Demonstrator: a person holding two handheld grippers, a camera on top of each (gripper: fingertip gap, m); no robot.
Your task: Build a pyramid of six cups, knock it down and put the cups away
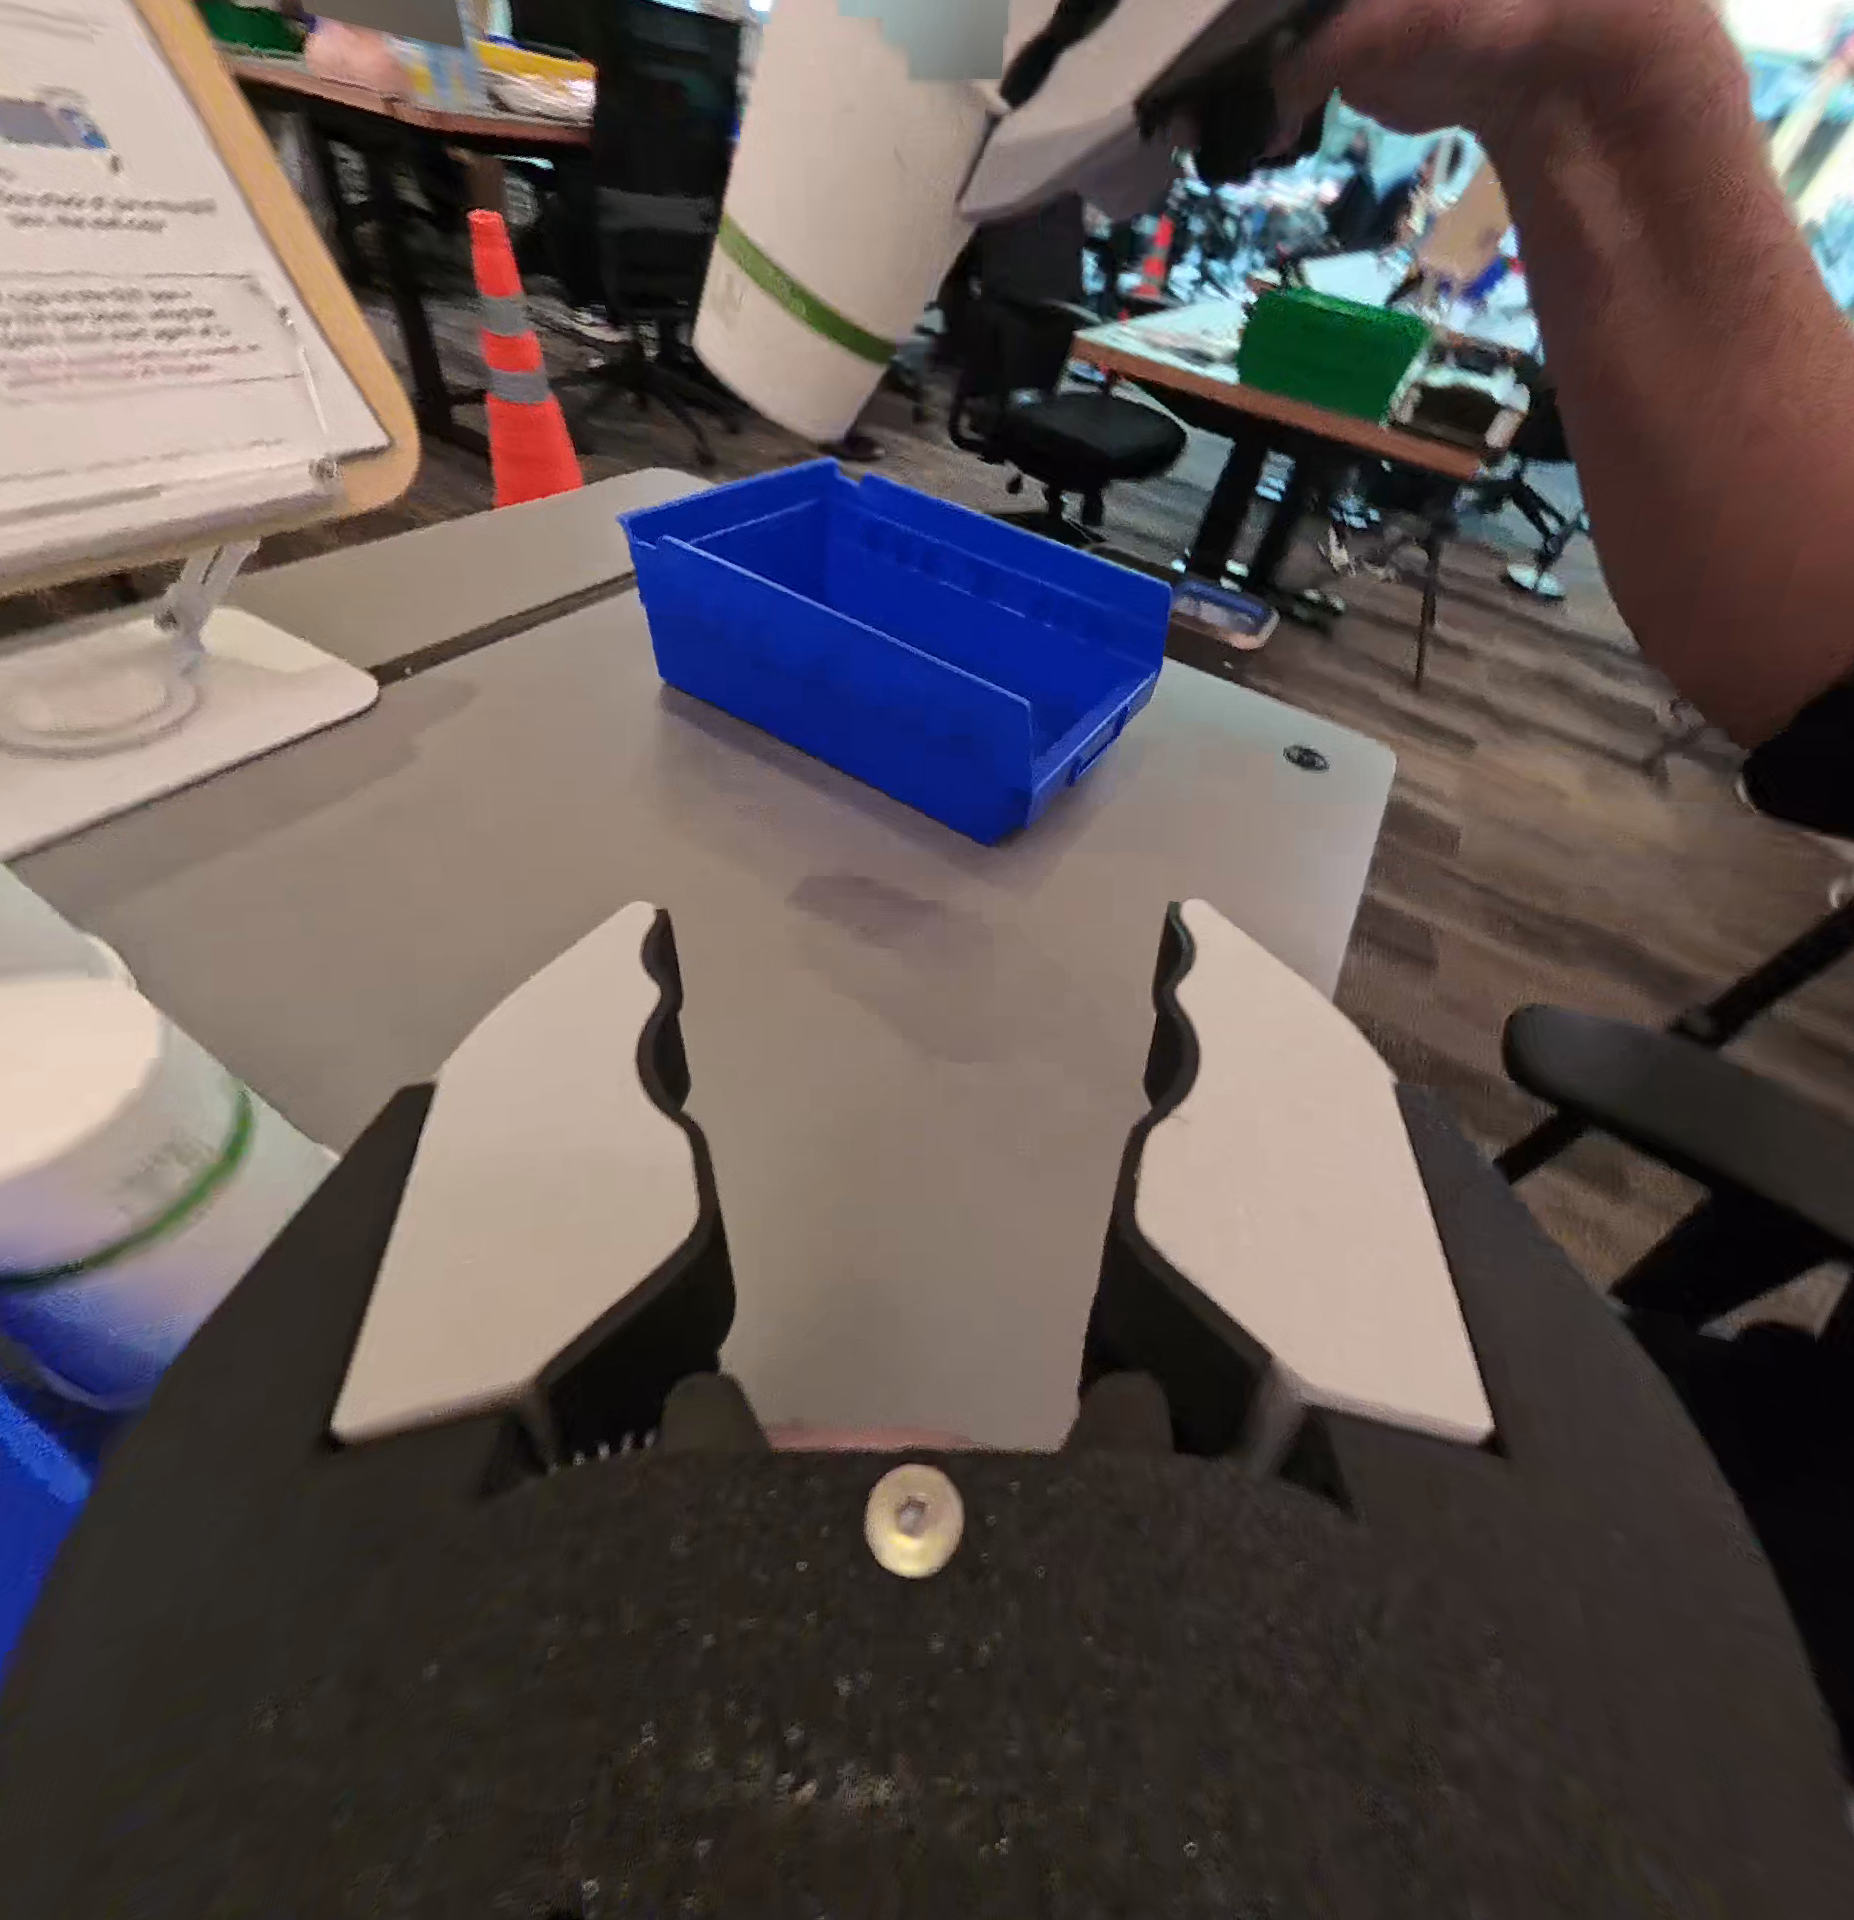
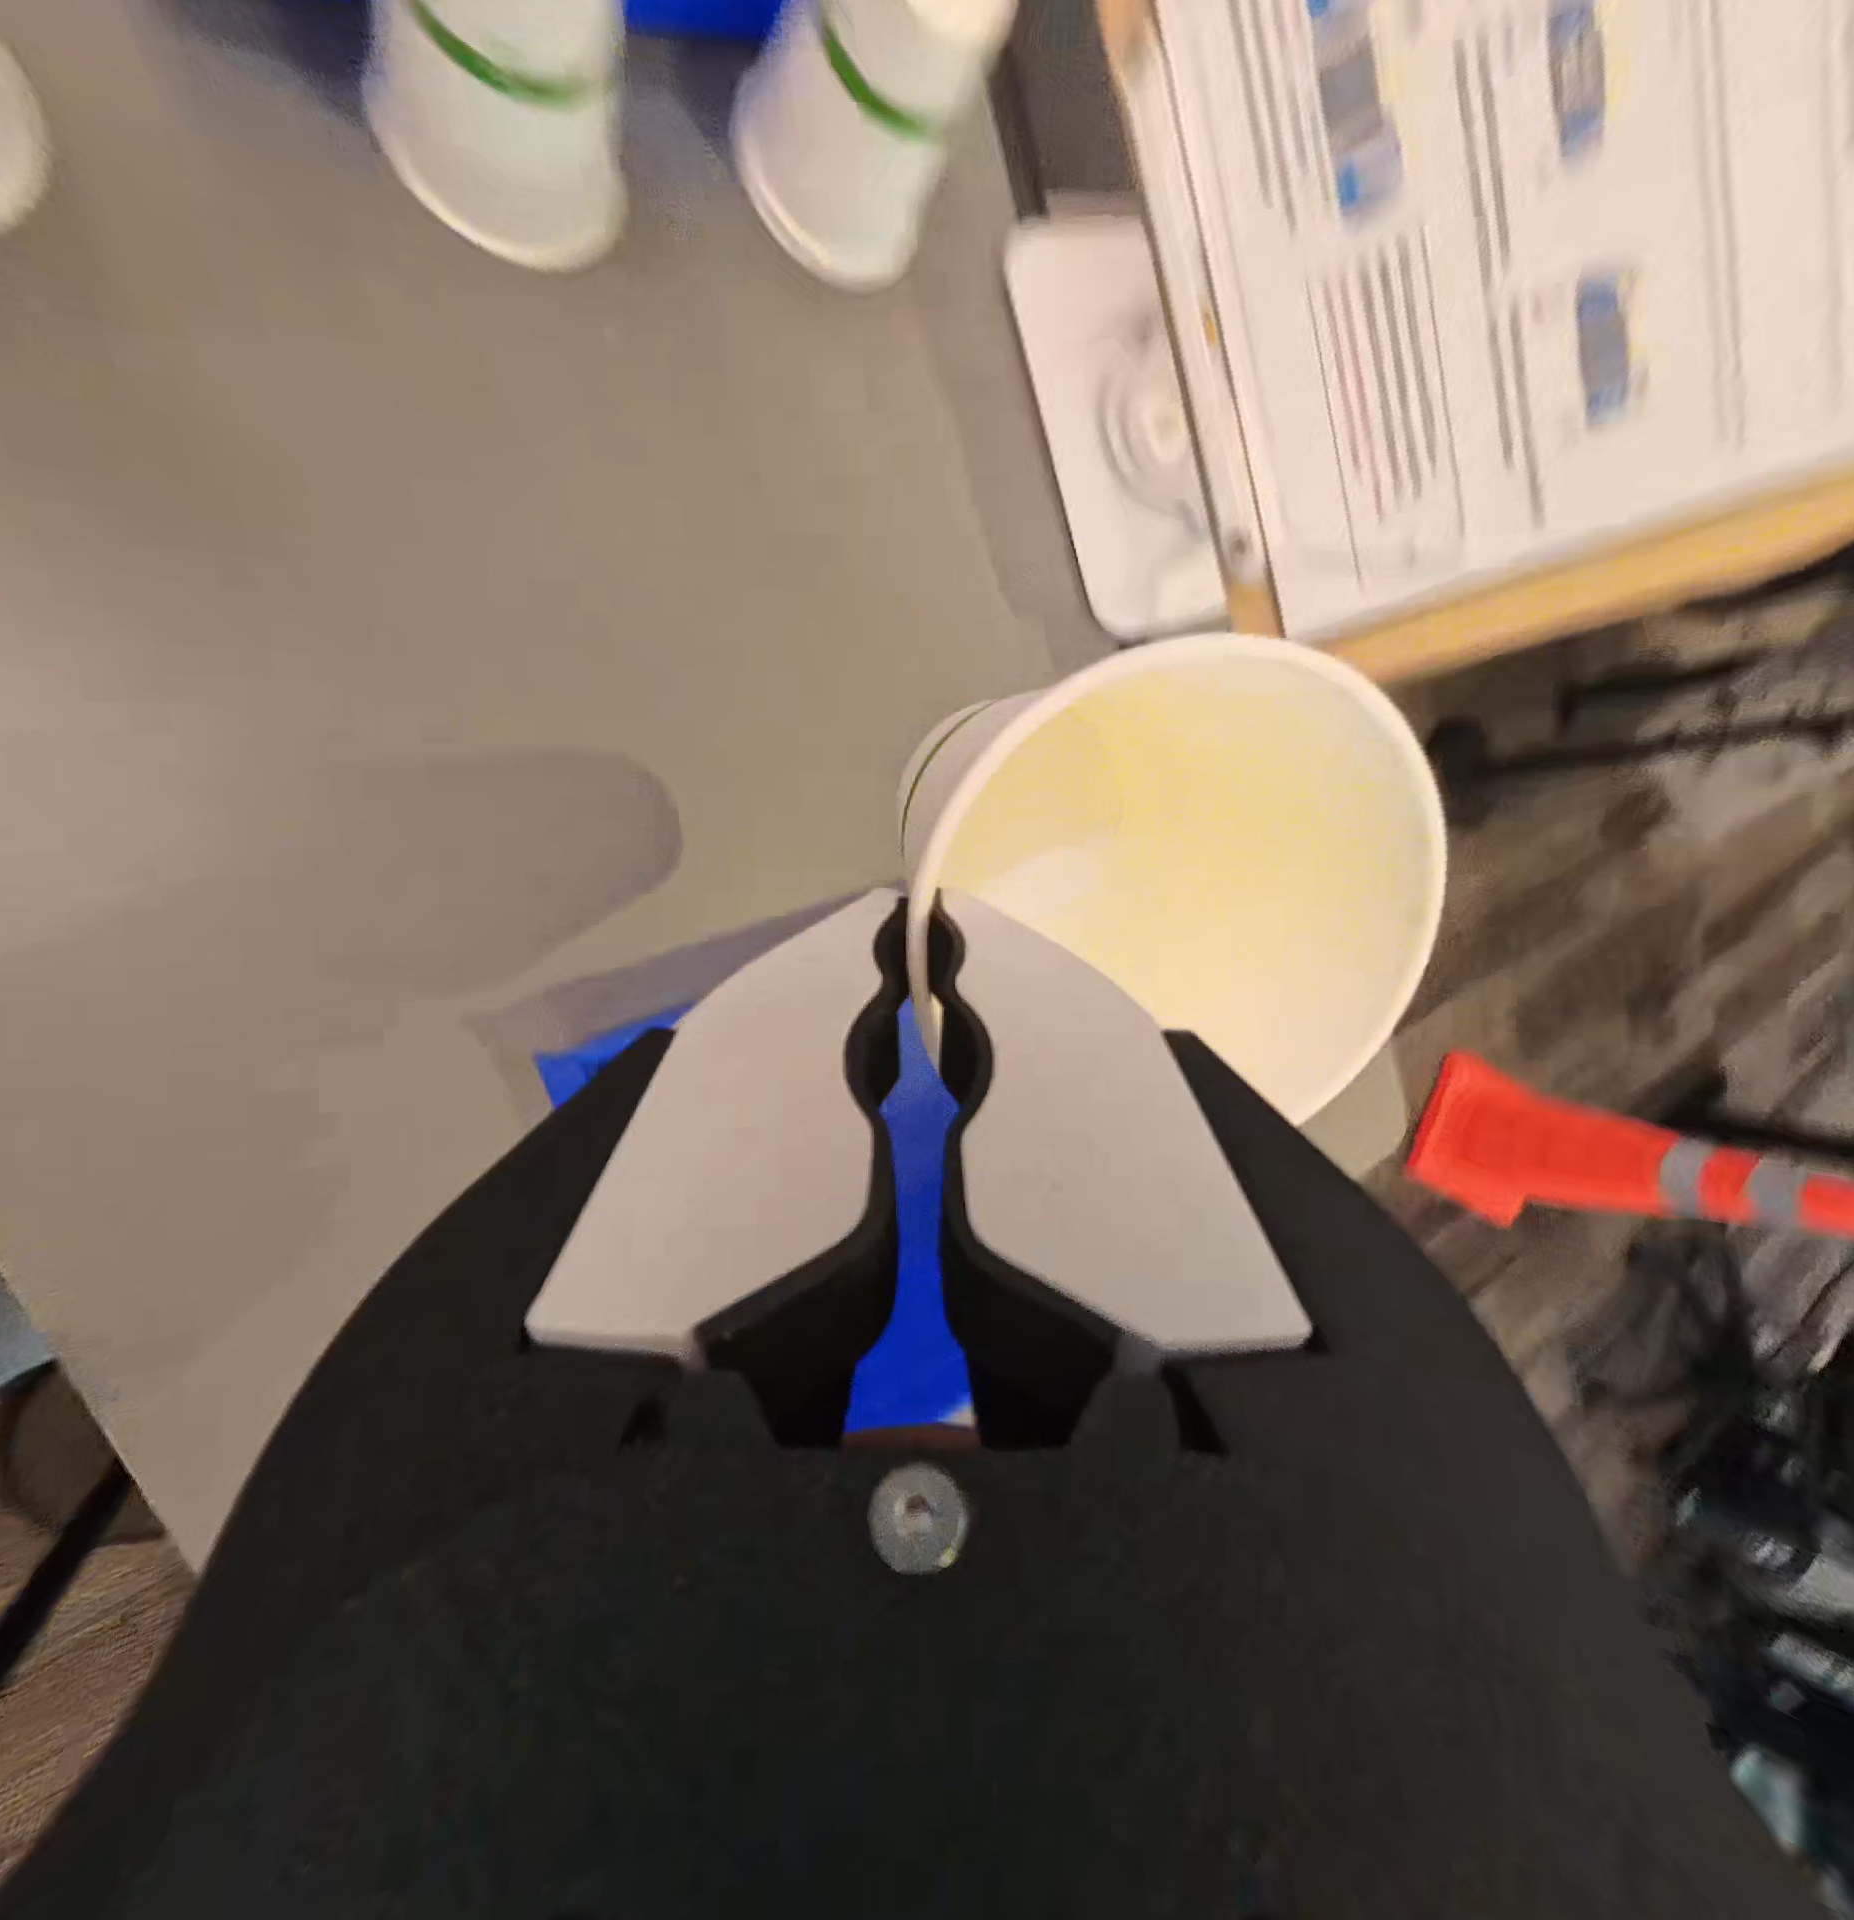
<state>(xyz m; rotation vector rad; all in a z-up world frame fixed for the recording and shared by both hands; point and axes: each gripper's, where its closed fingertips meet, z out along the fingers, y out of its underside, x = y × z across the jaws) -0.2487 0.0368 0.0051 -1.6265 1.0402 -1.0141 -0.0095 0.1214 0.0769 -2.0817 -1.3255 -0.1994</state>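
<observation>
My left gripper (image 1: 918,914) is open and empty above the grey table (image 1: 487,935), pointing at an empty blue bin (image 1: 892,644). A white paper cup with a green band (image 1: 102,1122) stands upside down at the left edge. High at the top, the right gripper (image 1: 1099,114), held by a hand, carries a white cup (image 1: 829,239). In the right wrist view my right gripper (image 2: 925,935) is shut on the rim of that cup (image 2: 1183,873), seen from its open mouth, above the blue bin (image 2: 907,1288). Two upside-down cups (image 2: 507,135) (image 2: 861,145) stand on the table beyond.
A tilted board with papers on a white stand (image 1: 144,260) sits at the table's left; it shows at the right in the right wrist view (image 2: 1525,291). An orange traffic cone (image 1: 518,364) stands on the floor behind. Office chairs (image 1: 1089,436) and desks lie beyond. The table's right edge (image 1: 1359,883) drops to carpet.
</observation>
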